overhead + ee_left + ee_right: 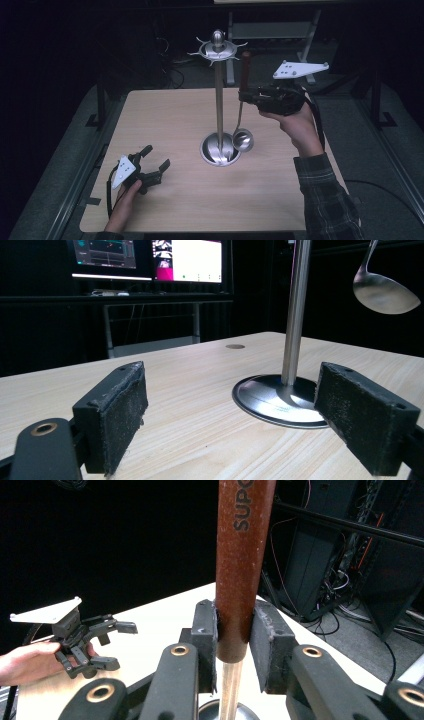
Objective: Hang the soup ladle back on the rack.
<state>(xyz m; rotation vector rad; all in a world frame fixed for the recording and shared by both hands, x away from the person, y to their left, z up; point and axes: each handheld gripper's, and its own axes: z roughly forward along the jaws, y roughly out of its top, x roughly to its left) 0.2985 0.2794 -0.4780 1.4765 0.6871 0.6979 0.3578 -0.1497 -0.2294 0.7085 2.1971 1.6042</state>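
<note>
A ladle with a brown wooden handle (245, 70) and a steel bowl (243, 140) hangs upright in the air, just right of a steel utensil stand (219, 100). My right gripper (245, 96) is shut on the lower end of the ladle's handle (241, 575), with both pads pressed against it. The ladle's bowl (385, 292) floats above the table beside the stand's pole (296, 310). My left gripper (156, 157) rests on the table at the front left, open with nothing between its pads (120, 415). The stand's round base (277, 402) lies ahead of it.
The stand has a hooked ring at its top (218, 50) and a round base (216, 154) in the middle of the wooden table (170, 120). Monitors (150, 257) glow beyond the far edge. Dark racks and cables (350, 570) stand to the right of the table.
</note>
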